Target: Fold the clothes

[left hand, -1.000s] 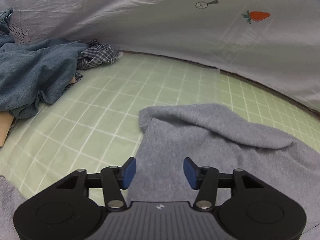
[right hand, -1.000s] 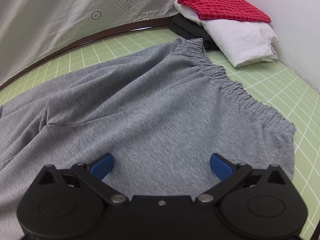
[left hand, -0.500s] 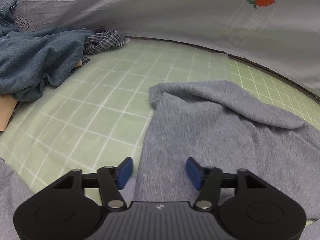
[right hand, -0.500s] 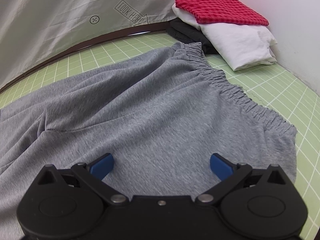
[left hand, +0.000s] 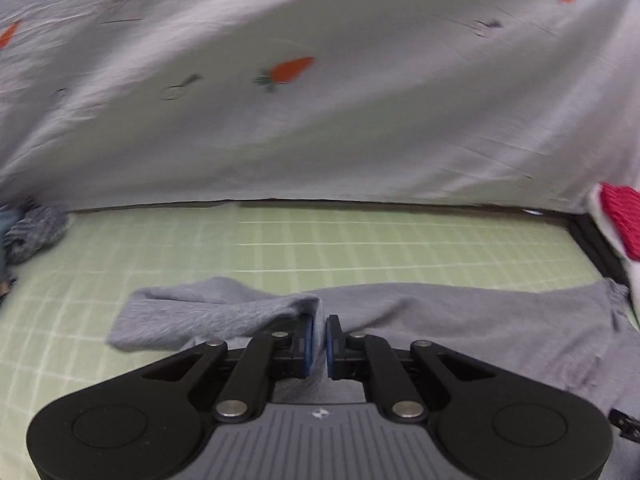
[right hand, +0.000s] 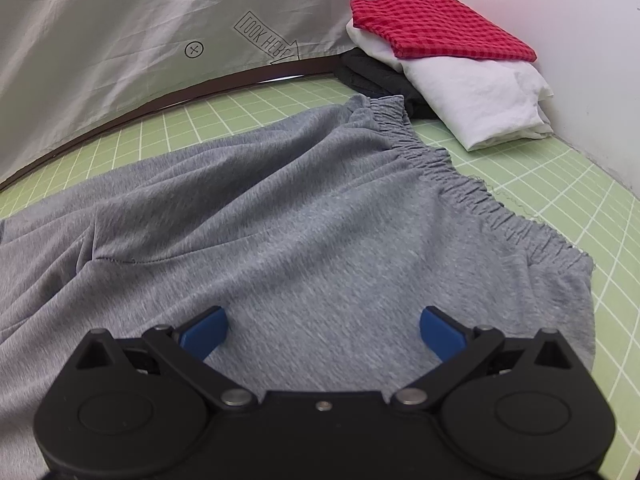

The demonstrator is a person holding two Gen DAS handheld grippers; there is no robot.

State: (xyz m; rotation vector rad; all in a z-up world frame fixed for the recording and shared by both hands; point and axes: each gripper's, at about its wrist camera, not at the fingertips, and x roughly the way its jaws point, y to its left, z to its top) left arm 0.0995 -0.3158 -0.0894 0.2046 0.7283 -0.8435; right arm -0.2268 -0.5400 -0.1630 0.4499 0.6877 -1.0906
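Grey sweatpants (right hand: 304, 216) lie spread on the green grid mat (right hand: 560, 184), with the elastic waistband (right hand: 472, 184) toward the right. My right gripper (right hand: 322, 326) is open and hovers low over the seat of the pants, holding nothing. In the left wrist view my left gripper (left hand: 318, 338) is shut on a bunched fold of a grey pant leg (left hand: 208, 312), which drapes off to the left of the fingers. The view is blurred by motion.
A folded stack sits at the back right: red checked cloth (right hand: 436, 24) on white cloth (right hand: 472, 96) on a dark garment (right hand: 372, 76). A printed grey sheet (left hand: 320, 80) hangs behind the mat. Crumpled blue clothes (left hand: 28, 232) lie at far left.
My left gripper has closed on the grey pant leg and swung to the right, so the denim pile has slid out to the left edge. The right gripper has barely moved.
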